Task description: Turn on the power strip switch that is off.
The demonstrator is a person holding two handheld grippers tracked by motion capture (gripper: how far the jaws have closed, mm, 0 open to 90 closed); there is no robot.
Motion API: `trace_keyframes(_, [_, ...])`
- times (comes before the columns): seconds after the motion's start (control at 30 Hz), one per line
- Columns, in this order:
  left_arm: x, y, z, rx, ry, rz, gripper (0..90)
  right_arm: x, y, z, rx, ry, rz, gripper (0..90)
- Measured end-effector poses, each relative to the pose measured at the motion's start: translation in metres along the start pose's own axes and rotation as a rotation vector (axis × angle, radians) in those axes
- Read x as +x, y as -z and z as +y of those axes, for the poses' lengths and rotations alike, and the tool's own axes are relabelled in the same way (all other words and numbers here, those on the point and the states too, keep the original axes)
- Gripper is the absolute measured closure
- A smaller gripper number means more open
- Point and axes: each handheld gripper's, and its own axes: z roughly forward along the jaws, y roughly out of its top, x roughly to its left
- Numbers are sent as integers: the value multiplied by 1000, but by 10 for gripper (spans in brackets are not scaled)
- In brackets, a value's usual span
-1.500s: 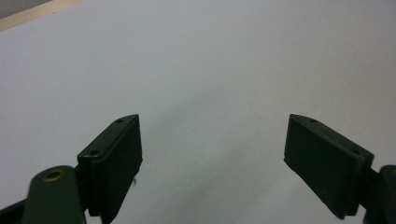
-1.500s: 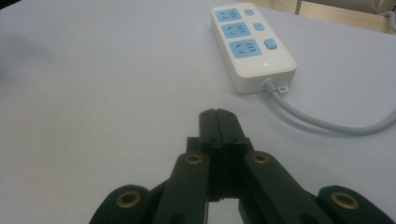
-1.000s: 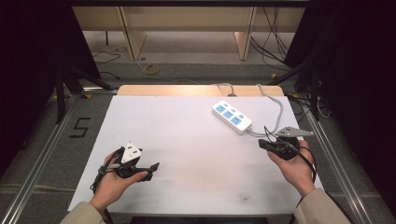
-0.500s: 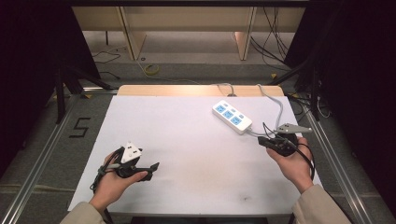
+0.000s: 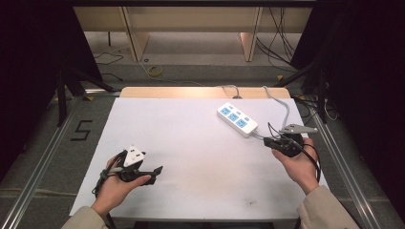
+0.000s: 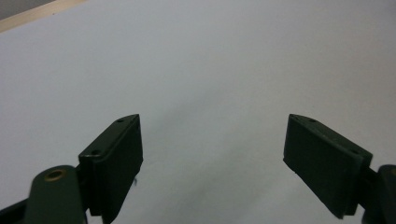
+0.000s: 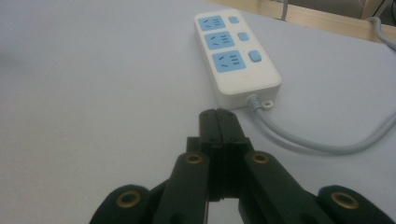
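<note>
A white power strip (image 5: 237,119) with three blue sockets lies on the white table (image 5: 191,143) toward the back right; in the right gripper view the power strip (image 7: 236,51) sits just beyond my jaws. My right gripper (image 5: 268,140) (image 7: 218,116) is shut with nothing in it, its tip a short way in front of the strip's cable end. My left gripper (image 5: 155,172) (image 6: 212,154) rests near the front left of the table, jaws wide open over bare white surface, holding nothing.
The strip's grey cable (image 7: 322,140) curves off to the right and runs back over the table's far edge (image 5: 205,91). Metal frame rails (image 5: 45,157) flank the table. Loose cables (image 5: 153,70) lie on the floor behind.
My right gripper has shifted slightly forward and left toward the power strip's cable end. The left gripper has stayed put.
</note>
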Motion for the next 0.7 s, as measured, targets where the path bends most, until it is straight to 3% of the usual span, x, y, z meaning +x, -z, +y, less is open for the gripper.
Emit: trace_keyframes(0.7, [0, 0, 0, 1, -2, 4, 188, -3, -9, 8, 17, -2, -7, 900])
